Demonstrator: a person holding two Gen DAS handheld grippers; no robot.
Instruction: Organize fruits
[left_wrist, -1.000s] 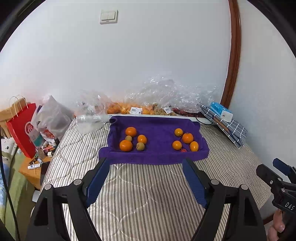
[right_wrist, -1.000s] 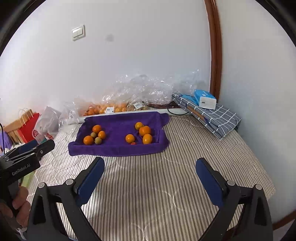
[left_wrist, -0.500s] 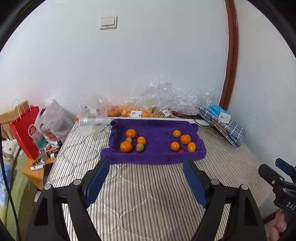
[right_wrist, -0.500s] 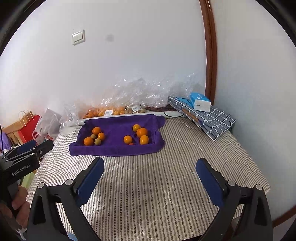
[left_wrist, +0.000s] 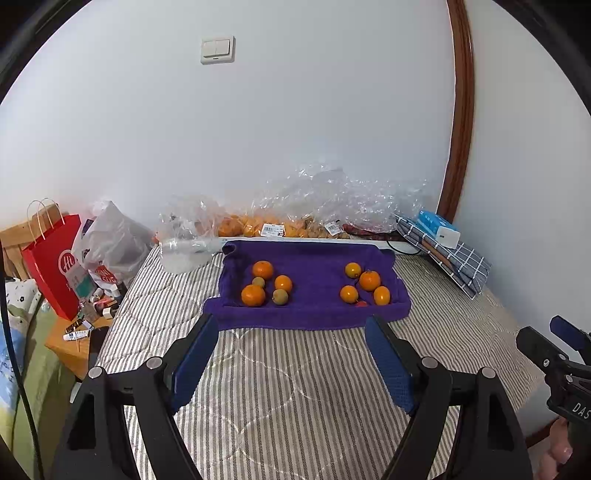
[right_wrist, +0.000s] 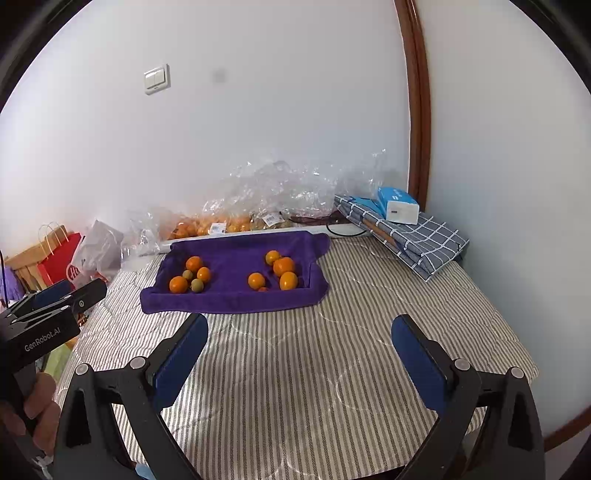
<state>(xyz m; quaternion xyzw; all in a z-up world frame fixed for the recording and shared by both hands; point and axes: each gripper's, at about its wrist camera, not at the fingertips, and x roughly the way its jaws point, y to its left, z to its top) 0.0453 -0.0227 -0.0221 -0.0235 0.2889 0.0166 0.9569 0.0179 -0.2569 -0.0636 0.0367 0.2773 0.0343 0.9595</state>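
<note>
A purple towel (left_wrist: 314, 314) (right_wrist: 236, 301) lies on the striped bed with two clusters of fruit. The left cluster has oranges (left_wrist: 253, 295) (right_wrist: 178, 284) and small green-brown fruits (left_wrist: 280, 296) (right_wrist: 197, 285). The right cluster has oranges (left_wrist: 369, 280) (right_wrist: 284, 266) and a tiny red fruit (left_wrist: 361, 304). My left gripper (left_wrist: 290, 332) hovers open over the mattress, short of the towel's near edge, with nothing between its fingers. My right gripper (right_wrist: 301, 328) is also open and empty, farther back and to the right.
Clear plastic bags (left_wrist: 332, 199) of more fruit line the wall behind the towel. A folded checked cloth (left_wrist: 454, 254) with a blue-white box (left_wrist: 437, 229) sits at right. A red paper bag (left_wrist: 51, 258) and a cluttered side table (left_wrist: 74, 343) stand off the bed's left edge.
Both views have pulled back slightly from the towel, so the fruit looks a little smaller and farther off. Both grippers' jaws stand as wide as before.
</note>
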